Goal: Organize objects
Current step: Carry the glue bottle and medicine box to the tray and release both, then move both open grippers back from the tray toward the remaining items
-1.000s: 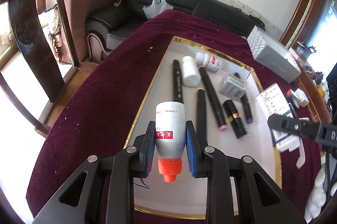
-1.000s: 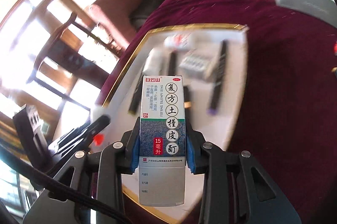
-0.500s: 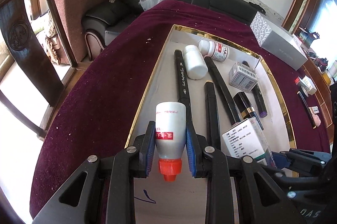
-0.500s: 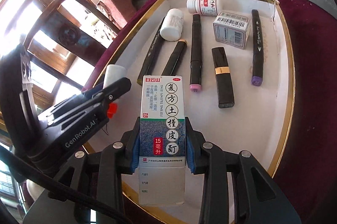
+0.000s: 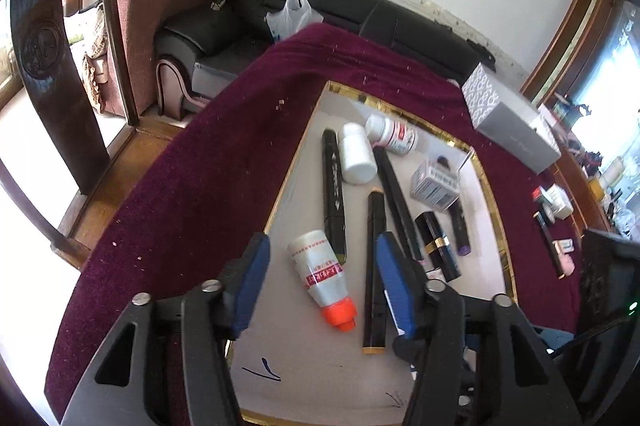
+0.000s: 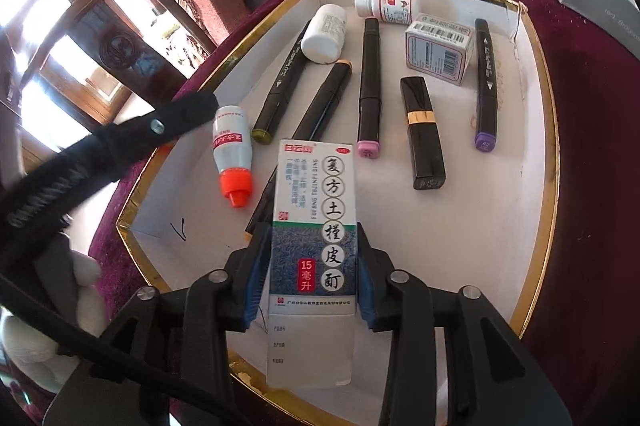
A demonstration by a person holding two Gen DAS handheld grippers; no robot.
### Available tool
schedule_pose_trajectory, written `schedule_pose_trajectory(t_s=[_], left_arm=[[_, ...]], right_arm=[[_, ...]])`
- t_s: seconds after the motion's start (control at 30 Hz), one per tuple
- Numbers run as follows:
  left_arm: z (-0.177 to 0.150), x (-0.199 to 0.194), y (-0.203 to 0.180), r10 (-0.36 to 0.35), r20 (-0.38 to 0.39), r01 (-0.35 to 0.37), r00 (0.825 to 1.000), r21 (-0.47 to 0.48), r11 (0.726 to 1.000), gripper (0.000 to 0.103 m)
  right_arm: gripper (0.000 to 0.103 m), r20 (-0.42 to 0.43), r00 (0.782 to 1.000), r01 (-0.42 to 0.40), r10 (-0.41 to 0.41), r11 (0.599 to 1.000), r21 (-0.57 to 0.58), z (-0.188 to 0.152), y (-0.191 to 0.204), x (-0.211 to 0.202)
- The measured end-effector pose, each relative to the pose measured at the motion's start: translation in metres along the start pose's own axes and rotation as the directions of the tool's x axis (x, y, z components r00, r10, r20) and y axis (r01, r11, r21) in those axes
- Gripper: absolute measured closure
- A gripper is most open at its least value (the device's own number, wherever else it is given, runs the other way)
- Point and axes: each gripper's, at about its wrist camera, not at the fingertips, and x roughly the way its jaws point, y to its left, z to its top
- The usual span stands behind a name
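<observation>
A gold-rimmed white tray point(image 5: 486, 185) point(image 6: 532, 161) lies on the maroon cloth. My left gripper point(image 5: 322, 282) is open, and a small white bottle with an orange cap point(image 5: 322, 276) point(image 6: 232, 153) lies on the tray between its fingers. My right gripper point(image 6: 310, 278) is shut on a tall white and blue medicine box point(image 6: 314, 226), held over the tray's near part. The left gripper shows in the right wrist view point(image 6: 172, 121) at the left.
The tray holds several black markers point(image 6: 370, 77), a black lipstick point(image 6: 422, 133), two white pill bottles point(image 6: 326, 31), and a small barcode box point(image 6: 438, 45). A grey box point(image 5: 508, 121) lies on the cloth beyond. A wooden chair point(image 5: 44, 37) and sofa stand behind.
My left gripper has opened and let go of the orange-capped bottle, which now lies on the tray. My right gripper still holds the medicine box and has moved over the tray.
</observation>
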Motion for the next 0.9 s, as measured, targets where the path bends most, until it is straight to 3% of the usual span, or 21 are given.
schedule_pose_trajectory(t_s=[0.1, 0.23, 0.53, 0.9], left_arm=[[0.004, -0.014, 0.000, -0.014, 0.026, 0.014, 1.000, -0.005, 1.000, 0.046], [0.005, -0.026, 0.001, -0.033, 0.045, 0.034, 0.998, -0.020, 0.999, 0.043], [0.004, -0.043, -0.012, -0.046, 0.077, 0.048, 0.996, -0.027, 0.998, 0.043], [-0.005, -0.054, -0.067, -0.102, 0.067, 0.097, 0.992, 0.076, 0.992, 0.043]], right_arm=[[0.048, 0.032, 0.999, 0.038, -0.036, 0.998, -0.042, -0.001, 0.010, -0.004], [0.042, 0.083, 0.994, 0.078, -0.070, 0.992, -0.097, -0.005, 0.018, -0.018], [0.034, 0.197, 0.969, 0.181, -0.149, 0.971, -0.159, -0.012, 0.025, -0.049], [0.034, 0.265, 0.940, 0.246, -0.214, 0.964, -0.096, -0.018, -0.008, -0.080]])
